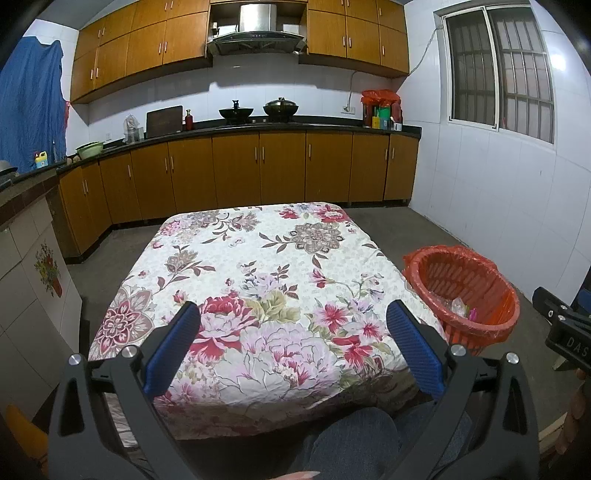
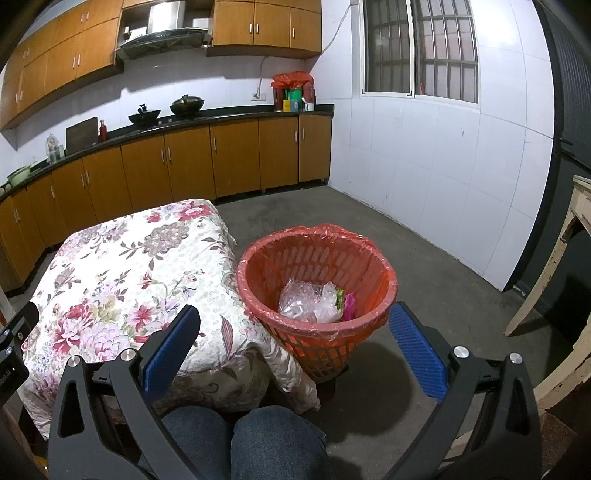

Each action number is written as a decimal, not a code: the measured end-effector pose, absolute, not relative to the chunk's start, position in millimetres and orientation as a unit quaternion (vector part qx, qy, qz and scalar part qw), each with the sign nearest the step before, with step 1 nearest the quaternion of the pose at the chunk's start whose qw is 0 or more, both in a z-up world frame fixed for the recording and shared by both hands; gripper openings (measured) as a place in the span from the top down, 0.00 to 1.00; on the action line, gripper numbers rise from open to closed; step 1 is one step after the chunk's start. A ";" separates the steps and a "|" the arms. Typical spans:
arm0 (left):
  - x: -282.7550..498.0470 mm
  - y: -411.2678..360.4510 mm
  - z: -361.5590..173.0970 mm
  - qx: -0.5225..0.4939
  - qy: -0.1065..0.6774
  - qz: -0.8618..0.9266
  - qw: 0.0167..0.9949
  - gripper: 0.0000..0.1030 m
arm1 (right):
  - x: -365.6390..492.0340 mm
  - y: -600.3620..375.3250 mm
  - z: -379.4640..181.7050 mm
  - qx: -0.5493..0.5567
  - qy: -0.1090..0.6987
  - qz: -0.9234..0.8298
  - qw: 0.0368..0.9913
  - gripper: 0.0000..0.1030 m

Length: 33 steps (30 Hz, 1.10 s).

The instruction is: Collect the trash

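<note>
Both your left gripper (image 1: 293,325) and right gripper (image 2: 295,328) are spread wide and carry nothing, because the trash (image 2: 314,301) already lies inside the red basket (image 2: 258,258) beside the table (image 1: 221,258).

A home kitchen. Orange-brown wooden cabinets (image 1: 236,170) under a dark L-shaped countertop (image 1: 317,127), matching wall cabinets (image 1: 147,40) above. Steel range hood (image 1: 257,31) over a hob with 2 dark woks (image 1: 280,108). Cutting board (image 1: 164,120), red bottle (image 1: 189,120), green basin (image 1: 89,149) and detergent jug (image 1: 40,159) along the counter. White tiled walls (image 1: 480,192), barred sliding window (image 1: 498,70), bare concrete floor (image 2: 424,251). Low table under a floral cloth (image 1: 258,280), red lined waste basket (image 2: 317,280) just beside it.
</note>
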<state>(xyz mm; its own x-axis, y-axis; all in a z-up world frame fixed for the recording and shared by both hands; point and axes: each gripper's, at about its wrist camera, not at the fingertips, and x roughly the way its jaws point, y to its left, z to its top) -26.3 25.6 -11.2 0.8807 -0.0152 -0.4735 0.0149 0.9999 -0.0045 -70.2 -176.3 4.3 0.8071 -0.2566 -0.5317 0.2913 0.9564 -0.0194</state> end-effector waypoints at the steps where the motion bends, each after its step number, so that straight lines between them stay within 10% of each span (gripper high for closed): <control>1: -26.2 25.5 -11.3 0.000 0.244 -0.008 0.970 0.04 | -70.1 -176.5 4.3 0.031 0.275 -0.144 0.950 0.02; 33: -24.0 26.4 -18.8 -0.002 0.253 -0.006 0.967 0.04 | -71.7 -178.3 1.2 0.033 0.278 -0.145 0.949 0.02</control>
